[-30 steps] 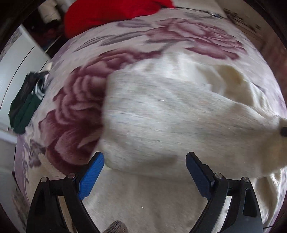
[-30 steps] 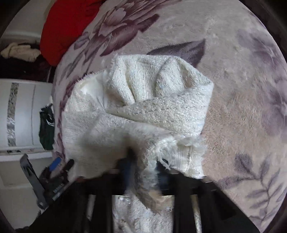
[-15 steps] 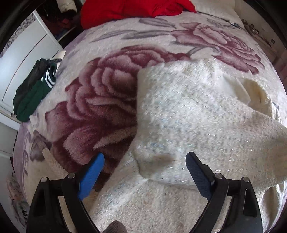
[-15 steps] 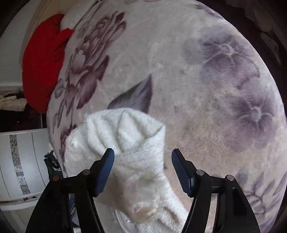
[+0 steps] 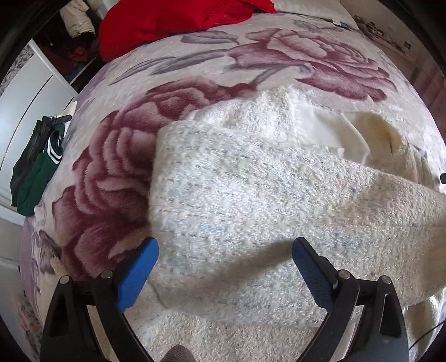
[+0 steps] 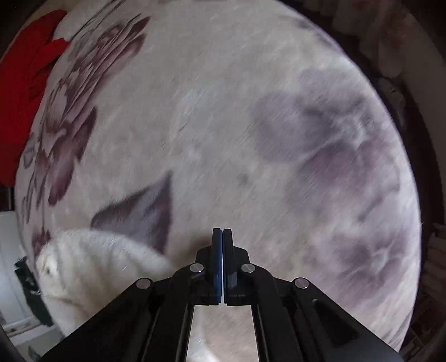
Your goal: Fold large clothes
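A cream, nubby knitted garment [image 5: 251, 195] lies on a bed covered by a rose-patterned blanket [image 5: 117, 172]. One part of it is folded over on top, with a smoother lining showing at the upper right. My left gripper [image 5: 224, 267] hovers over the folded part, jaws wide open and nothing between its blue pads. In the right wrist view the same garment [image 6: 92, 264] shows only at the lower left. My right gripper [image 6: 222, 234] points down at bare blanket [image 6: 223, 125], jaws shut with nothing in them, away from the garment.
A red cloth [image 5: 172, 19] is bunched at the head of the bed, also seen as a red cloth [image 6: 22, 83] at the left edge. A dark green garment [image 5: 39, 167] lies beside the bed near white furniture [image 5: 19, 111].
The right gripper let go of the cream garment, opened, moved away over bare blanket and shut empty. The left gripper stayed open and came a little closer to the folded part.
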`<state>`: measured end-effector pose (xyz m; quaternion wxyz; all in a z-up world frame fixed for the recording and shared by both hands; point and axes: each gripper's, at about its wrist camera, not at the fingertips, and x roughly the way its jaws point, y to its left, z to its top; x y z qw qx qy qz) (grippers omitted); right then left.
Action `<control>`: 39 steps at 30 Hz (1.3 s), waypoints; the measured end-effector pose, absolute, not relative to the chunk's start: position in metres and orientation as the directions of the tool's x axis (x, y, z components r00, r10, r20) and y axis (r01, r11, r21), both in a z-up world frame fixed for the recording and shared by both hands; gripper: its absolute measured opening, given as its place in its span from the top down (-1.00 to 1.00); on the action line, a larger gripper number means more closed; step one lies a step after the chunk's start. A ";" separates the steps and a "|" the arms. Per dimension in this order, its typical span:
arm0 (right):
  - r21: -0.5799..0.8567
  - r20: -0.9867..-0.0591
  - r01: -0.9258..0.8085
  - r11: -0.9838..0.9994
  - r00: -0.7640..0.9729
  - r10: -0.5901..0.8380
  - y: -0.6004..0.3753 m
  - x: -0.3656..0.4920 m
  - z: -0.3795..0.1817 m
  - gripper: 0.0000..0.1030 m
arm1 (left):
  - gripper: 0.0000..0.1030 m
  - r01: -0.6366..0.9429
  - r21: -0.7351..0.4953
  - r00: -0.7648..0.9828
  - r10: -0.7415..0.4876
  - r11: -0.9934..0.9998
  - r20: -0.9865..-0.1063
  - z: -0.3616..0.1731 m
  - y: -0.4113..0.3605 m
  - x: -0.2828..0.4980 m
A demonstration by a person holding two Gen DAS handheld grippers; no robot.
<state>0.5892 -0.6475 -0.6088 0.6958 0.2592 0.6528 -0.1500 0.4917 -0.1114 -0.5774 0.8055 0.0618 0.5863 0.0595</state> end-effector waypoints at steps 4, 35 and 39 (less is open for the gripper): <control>0.402 -0.899 0.517 0.756 0.067 0.433 -0.650 0.583 -0.610 0.96 | -0.89 -0.013 0.172 0.317 0.167 0.985 -0.934 -0.572 -0.115 0.489; 0.428 -0.901 0.221 0.877 0.031 0.432 -0.521 0.580 -0.515 -0.30 | -0.89 -0.044 0.266 0.357 0.264 0.963 -0.896 -0.561 -0.136 0.487; 0.368 -0.926 0.054 0.928 -0.071 0.371 -0.428 0.626 -0.533 -0.29 | -0.89 -0.087 0.257 0.350 0.271 0.962 -0.896 -0.564 -0.127 0.497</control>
